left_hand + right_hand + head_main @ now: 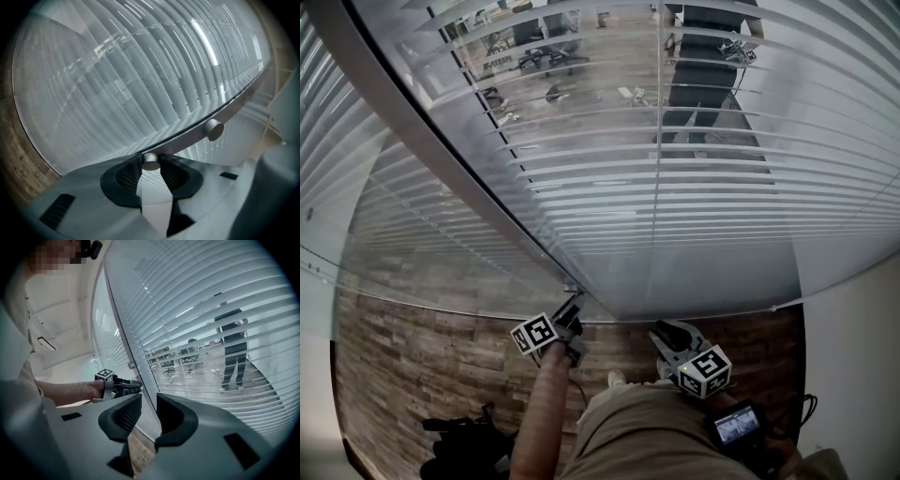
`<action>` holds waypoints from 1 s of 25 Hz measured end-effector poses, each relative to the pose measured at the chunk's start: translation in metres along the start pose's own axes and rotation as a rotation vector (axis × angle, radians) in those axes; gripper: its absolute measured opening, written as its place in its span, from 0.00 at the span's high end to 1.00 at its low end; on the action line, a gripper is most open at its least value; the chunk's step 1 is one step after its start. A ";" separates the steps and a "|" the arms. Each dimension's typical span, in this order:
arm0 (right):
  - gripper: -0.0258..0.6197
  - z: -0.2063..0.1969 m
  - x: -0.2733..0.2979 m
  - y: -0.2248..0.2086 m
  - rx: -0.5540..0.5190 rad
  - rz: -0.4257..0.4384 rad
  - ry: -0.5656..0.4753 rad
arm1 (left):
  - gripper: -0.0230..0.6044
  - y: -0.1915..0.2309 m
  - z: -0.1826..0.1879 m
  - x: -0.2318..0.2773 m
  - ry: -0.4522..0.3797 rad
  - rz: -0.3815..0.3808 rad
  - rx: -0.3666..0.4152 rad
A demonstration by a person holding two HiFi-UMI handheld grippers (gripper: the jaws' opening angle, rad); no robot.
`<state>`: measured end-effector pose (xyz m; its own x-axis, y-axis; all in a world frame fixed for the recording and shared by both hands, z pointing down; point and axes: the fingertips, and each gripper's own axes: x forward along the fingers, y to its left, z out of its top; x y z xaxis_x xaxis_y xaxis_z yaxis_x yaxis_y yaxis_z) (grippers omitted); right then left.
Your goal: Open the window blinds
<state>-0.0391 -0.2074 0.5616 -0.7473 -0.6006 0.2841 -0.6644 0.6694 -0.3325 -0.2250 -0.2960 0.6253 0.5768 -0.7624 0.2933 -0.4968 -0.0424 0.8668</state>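
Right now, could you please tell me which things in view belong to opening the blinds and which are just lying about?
Job: blinds; round knob, clamped in the jaws of the left gripper.
Lying about: person standing behind the blinds; office chairs; black gear on the floor.

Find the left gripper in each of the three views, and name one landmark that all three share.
Head view: left gripper at lower centre-left, tips at the grey frame.
Left gripper view: bottom centre, jaws shut on a small round knob.
Right gripper view: centre-left, held out to the frame.
Shared landmark: the grey frame, slanting across each picture.
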 end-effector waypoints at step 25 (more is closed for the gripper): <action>0.81 0.000 -0.009 -0.002 -0.009 0.019 0.003 | 0.68 -0.012 -0.009 -0.012 -0.067 0.028 0.192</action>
<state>-0.0309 -0.2035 0.5598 -0.7596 -0.5866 0.2811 -0.6504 0.6841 -0.3300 -0.2201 -0.2806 0.6153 0.5195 -0.8063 0.2829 -0.6304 -0.1382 0.7638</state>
